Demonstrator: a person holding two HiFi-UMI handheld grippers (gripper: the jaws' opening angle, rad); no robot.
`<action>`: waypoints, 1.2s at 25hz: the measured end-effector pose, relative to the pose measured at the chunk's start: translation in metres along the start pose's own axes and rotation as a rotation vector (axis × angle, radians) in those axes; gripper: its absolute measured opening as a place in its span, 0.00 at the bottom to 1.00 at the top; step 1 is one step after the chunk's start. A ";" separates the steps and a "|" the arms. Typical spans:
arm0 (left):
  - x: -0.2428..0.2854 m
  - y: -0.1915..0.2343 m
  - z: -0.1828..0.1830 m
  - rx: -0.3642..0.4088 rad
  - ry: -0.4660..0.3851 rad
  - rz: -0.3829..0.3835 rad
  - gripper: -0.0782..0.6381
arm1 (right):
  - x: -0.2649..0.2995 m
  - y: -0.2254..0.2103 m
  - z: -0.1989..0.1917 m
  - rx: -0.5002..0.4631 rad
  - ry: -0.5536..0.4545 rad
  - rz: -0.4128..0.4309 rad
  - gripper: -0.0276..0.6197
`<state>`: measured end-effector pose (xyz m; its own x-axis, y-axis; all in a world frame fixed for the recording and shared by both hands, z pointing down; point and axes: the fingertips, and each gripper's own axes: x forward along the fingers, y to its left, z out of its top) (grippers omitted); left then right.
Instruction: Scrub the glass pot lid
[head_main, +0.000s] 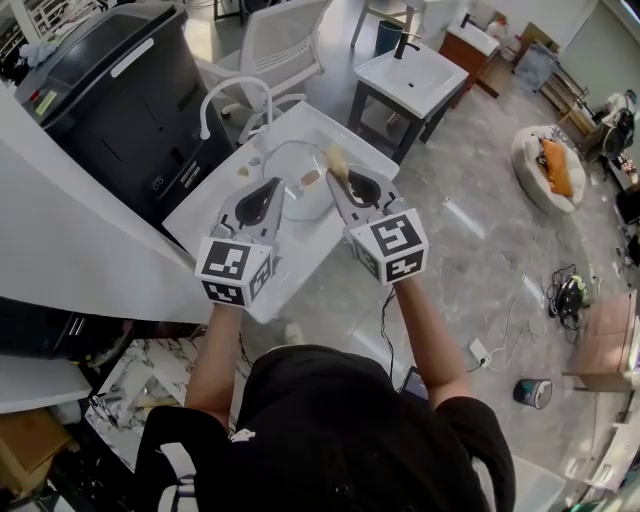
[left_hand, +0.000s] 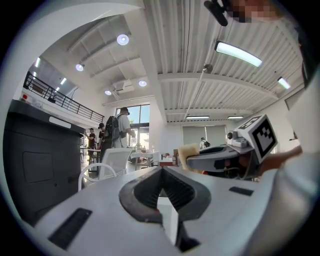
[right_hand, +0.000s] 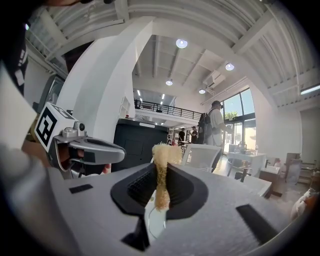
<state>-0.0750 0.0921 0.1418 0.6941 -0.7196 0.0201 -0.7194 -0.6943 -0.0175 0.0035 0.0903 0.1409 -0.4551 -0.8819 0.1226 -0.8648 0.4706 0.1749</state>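
Glass pot lid (head_main: 296, 165) lies in the basin of the white sink unit (head_main: 322, 124), below and between the two raised grippers. The black cabinet (head_main: 120, 95) stands close along the unit's left edge. A curved white tap (head_main: 236, 96) rises at its far left corner. Open grey floor (head_main: 480, 250) lies to the right, and a second washstand (head_main: 410, 75) stands beyond.

In the head view the gripper bodies cover the lid's near rim, and the marker cubes cover the unit's front edge. Neither gripper view shows the lid, since both look level across the room.

Left gripper (head_main: 270, 187) (left_hand: 161, 176) (right_hand: 117, 152): jaws fully together, nothing between them. Right gripper (head_main: 336, 176) (right_hand: 161, 182) (left_hand: 192, 161): jaws clamped on a beige sponge (head_main: 336, 158) (right_hand: 162, 157) (left_hand: 189, 151), which projects past the tips above the lid's far side. Whether it touches the glass cannot be told.
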 end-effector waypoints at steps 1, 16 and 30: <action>-0.002 -0.004 0.001 0.006 0.001 0.007 0.12 | -0.005 0.000 0.000 0.003 -0.003 -0.001 0.09; -0.033 -0.040 0.016 0.033 -0.021 0.074 0.12 | -0.055 0.010 0.001 0.019 -0.034 0.025 0.09; -0.062 -0.081 0.032 0.133 -0.054 0.113 0.12 | -0.093 0.018 0.003 0.004 -0.039 0.039 0.09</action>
<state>-0.0592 0.1928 0.1095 0.6121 -0.7896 -0.0429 -0.7855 -0.6008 -0.1486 0.0296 0.1812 0.1299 -0.4965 -0.8632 0.0911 -0.8470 0.5048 0.1669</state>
